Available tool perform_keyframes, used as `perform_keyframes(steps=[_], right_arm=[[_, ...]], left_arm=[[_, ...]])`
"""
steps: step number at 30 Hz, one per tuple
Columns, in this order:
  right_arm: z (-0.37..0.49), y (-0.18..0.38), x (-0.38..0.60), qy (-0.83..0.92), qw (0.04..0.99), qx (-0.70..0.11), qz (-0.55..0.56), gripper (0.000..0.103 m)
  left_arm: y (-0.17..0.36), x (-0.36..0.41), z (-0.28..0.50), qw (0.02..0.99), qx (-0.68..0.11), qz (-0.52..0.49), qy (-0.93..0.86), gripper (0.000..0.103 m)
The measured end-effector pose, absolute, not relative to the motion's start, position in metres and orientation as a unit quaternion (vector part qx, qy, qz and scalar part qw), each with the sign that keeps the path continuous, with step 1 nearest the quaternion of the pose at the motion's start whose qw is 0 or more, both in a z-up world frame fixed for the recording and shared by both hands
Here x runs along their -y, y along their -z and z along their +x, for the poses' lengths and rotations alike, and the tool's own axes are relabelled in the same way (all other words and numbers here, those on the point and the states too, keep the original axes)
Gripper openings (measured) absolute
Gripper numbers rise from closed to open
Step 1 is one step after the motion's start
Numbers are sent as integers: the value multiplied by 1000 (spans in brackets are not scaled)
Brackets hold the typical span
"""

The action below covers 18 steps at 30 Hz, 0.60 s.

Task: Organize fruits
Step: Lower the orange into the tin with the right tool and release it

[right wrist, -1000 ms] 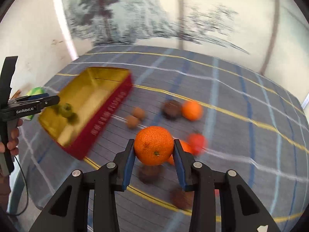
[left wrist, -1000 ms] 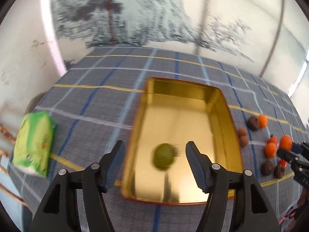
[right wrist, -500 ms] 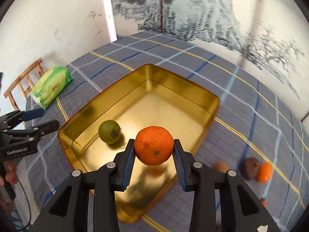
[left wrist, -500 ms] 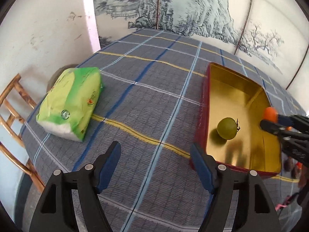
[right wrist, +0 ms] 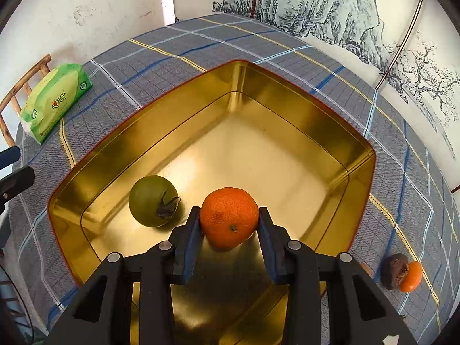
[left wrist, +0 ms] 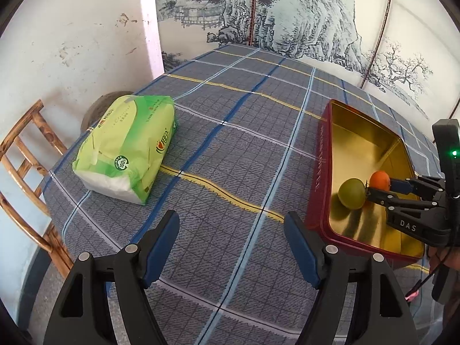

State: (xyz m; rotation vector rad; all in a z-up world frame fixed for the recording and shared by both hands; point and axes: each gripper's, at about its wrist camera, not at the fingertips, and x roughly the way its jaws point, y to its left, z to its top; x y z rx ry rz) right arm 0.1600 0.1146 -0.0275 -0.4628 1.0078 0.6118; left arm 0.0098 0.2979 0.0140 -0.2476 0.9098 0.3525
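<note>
Left wrist view, left to right: wooden slat chair (left wrist: 26, 169) off the table's left edge; soft crinkly green plastic tissue pack (left wrist: 126, 149) lying near that edge on the woven plaid tablecloth (left wrist: 230, 132). Left gripper (left wrist: 231, 238) has jaws wide, nothing between them, over bare cloth; they have just been opening, though the last stretch shows little change. Plenty of free cloth between pack and tin. Rectangular metal tin (left wrist: 319, 178), red outside, shiny gold inside, rounded corners, sits toward the table's right side.

Right wrist view: tissue pack (right wrist: 54, 100) at far left corner of the cloth. Tin (right wrist: 359, 178) fills the middle, smooth reflective floor mostly empty toward its far corner. Round matte green fruit (right wrist: 151, 199) with dried dark calyx rests on the tin floor near the near-left wall. Right gripper (right wrist: 228, 224) is clamped narrow on a dimpled orange tangerine (right wrist: 228, 215), low inside the tin, just beside the green fruit, not touching. Outside the tin's right wall, near the table's edge: a wrinkled dark brown fruit (right wrist: 392, 266) touching a small orange one (right wrist: 411, 276).
</note>
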Motion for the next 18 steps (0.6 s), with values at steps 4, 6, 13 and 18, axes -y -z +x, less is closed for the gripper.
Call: perform_keyframes(steps=[4, 6, 13, 18], right_arm=[[159, 29, -115, -284, 806, -471, -217, 37], [159, 30, -115, -284, 807, -472, -214, 37], [146, 2, -93, -288, 830, -447, -170, 46], [113, -25, -43, -279, 853, -420, -136, 49]], left_arm=[[-14, -297, 9, 875, -436, -123, -169, 76], [-15, -298, 9, 876, -435, -123, -168, 76], [-22, -287, 4, 880, -430, -121, -160, 76], [-34, -265, 3, 890, -421, -109, -139, 76]])
